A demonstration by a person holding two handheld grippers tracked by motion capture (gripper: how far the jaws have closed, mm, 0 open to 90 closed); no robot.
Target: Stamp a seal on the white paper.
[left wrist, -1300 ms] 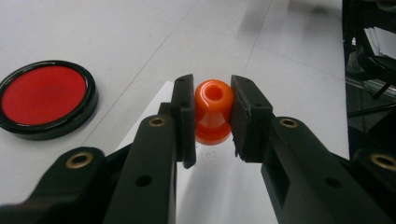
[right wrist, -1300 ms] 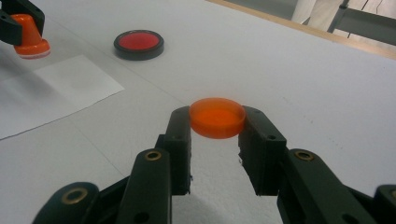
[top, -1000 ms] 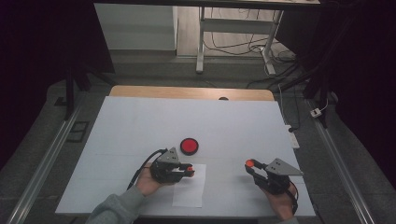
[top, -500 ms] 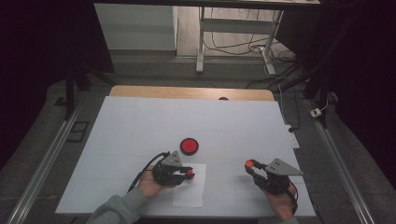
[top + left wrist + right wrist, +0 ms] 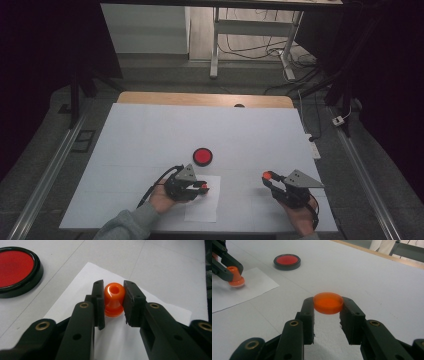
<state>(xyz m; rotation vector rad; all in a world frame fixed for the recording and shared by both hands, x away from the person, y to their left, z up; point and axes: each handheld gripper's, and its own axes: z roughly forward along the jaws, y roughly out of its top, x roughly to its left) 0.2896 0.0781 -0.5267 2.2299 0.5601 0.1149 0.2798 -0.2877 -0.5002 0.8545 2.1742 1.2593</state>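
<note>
Colours on the white table: orange, red, black, white

Glossy orange plastic stamp with a flared base [image 5: 114,300], standing on the plain white paper sheet [image 5: 202,206], between the matt black jaws, brass-coloured rivets, of the left gripper [image 5: 113,301]. Translucent orange round cap [image 5: 328,302], to the right of that sheet, between equally black jaws of the right gripper [image 5: 328,307]. Round ink pad [image 5: 202,156], just beyond the sheet: bright red face, glossy black rim. Table [image 5: 150,130]: plain white, unpatterned, with a pale wood strip along the far edge. Sleeve [image 5: 125,226] near the sheet: grey.

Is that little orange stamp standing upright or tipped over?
Upright: the orange plastic stamp stands base-down on the white paper sheet.
</note>
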